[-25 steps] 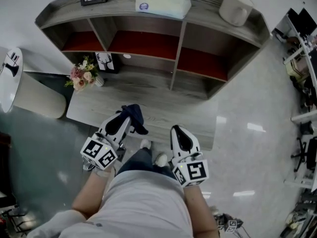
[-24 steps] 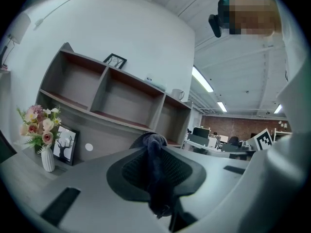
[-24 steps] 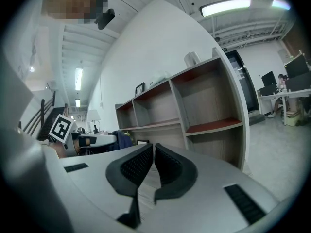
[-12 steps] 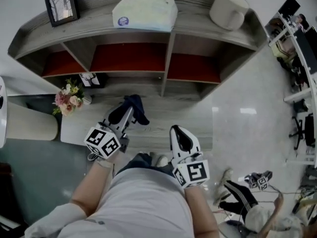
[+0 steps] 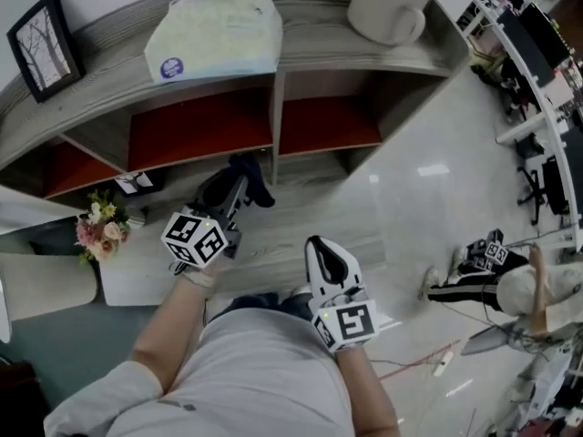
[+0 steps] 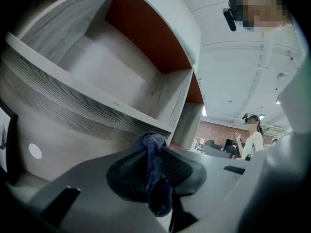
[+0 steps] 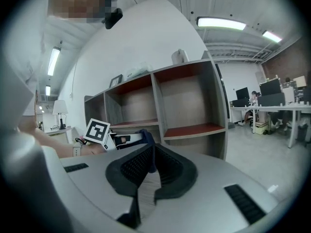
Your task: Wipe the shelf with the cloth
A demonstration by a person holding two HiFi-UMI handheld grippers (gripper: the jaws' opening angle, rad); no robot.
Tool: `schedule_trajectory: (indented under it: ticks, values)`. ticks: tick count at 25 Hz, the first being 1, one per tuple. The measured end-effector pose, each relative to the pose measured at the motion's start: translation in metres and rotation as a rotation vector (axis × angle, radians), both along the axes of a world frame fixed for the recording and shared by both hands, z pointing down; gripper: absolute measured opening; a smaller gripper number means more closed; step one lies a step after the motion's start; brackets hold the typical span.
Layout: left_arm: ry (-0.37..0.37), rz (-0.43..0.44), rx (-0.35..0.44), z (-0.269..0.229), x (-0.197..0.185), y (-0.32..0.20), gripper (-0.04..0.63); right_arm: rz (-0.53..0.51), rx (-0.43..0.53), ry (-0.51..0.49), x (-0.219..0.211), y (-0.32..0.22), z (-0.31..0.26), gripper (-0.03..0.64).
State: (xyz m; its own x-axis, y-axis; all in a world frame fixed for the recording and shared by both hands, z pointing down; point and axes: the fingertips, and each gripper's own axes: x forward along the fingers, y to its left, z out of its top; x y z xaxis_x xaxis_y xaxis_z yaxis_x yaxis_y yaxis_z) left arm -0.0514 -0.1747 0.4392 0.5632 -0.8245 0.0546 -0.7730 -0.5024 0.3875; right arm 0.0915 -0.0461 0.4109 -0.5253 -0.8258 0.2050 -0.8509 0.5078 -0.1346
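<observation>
Looking down from the head view, we've got the left hand-held gripper (image 5: 239,186) stretched out toward the shelf (image 5: 319,57). What's it carrying?

Dark blue cloth (image 5: 251,171), bunched up and pinched hard between the jaws. The left gripper view settles it: the left hand-held gripper (image 6: 151,155) is clamped right on the cloth (image 6: 154,144), with a fold bulging above the pads and more hanging below.

And where's that cloth sitting against the shelf?

Low down, over the grey bottom board (image 5: 301,209), just in front of the upright divider (image 5: 275,126) between the middle and right compartments. Whether it's actually touching wood, I can't tell from any angle.

Fair enough. What about the other side?

The right hand-held gripper (image 5: 320,245) is pulled back close to the person's body, well apart from the shelf. In its own view the right hand-held gripper (image 7: 151,160) has its pads pressed together at the tips, with nothing between them. Beyond those jaws you can see the shelf (image 7: 189,101) with its red-lined compartments, and the left one's marker cube with the cloth (image 7: 146,136) poking out.

Anything up top?

A picture frame (image 5: 43,45) at the left end, a pale bag (image 5: 214,36) in the middle, a white roll (image 5: 387,7) on the right. There are flowers (image 5: 98,230) down at the left end, and a second person (image 5: 524,289) off to the right on the glossy floor (image 5: 428,153).
</observation>
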Motion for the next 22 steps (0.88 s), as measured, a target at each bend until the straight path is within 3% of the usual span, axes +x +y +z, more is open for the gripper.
schedule_trajectory:
  ticks: [8,17,22]
  values:
    - [0.051,0.061,0.012,0.005,0.033,-0.042,0.074,0.131,-0.033,0.021,0.022,-0.003,0.01,0.025]
    - [0.152,0.019,0.02,0.013,0.037,-0.058,0.074,0.195,-0.077,0.018,0.033,-0.002,0.023,0.025]
    - [0.133,-0.002,-0.004,0.029,0.038,-0.063,0.074,0.222,-0.096,0.008,0.043,0.0,0.027,0.025]
